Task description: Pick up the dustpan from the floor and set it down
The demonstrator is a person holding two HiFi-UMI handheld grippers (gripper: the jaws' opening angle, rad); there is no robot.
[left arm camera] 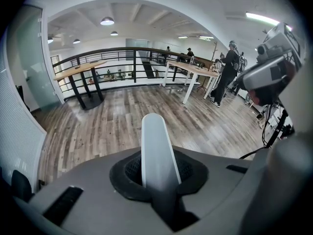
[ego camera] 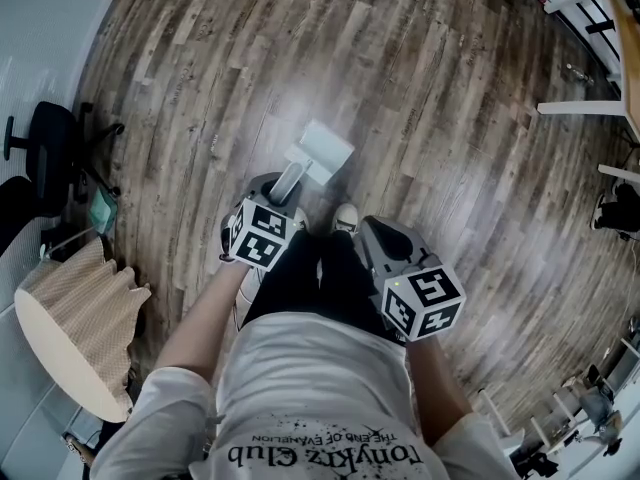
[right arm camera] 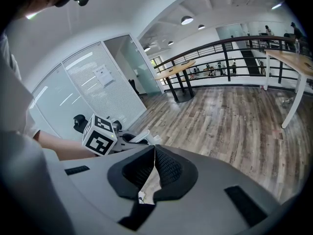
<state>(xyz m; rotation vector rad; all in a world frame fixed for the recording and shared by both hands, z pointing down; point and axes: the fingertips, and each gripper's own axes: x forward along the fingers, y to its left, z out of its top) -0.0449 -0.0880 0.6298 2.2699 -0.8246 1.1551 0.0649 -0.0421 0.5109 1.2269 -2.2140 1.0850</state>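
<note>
Half done, seemingly: your left tool (left arm camera: 156, 170) grips the pale plastic dustpan (ego camera: 320, 152) over the wooden floor (ego camera: 430, 118), right tool (right arm camera: 150, 168) closed empty; set-down remains.

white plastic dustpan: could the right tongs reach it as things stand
Probably yes: the white plastic dustpan, gripped by the left tongs, is beside the right tongs with nothing between, but those are shut.
</note>
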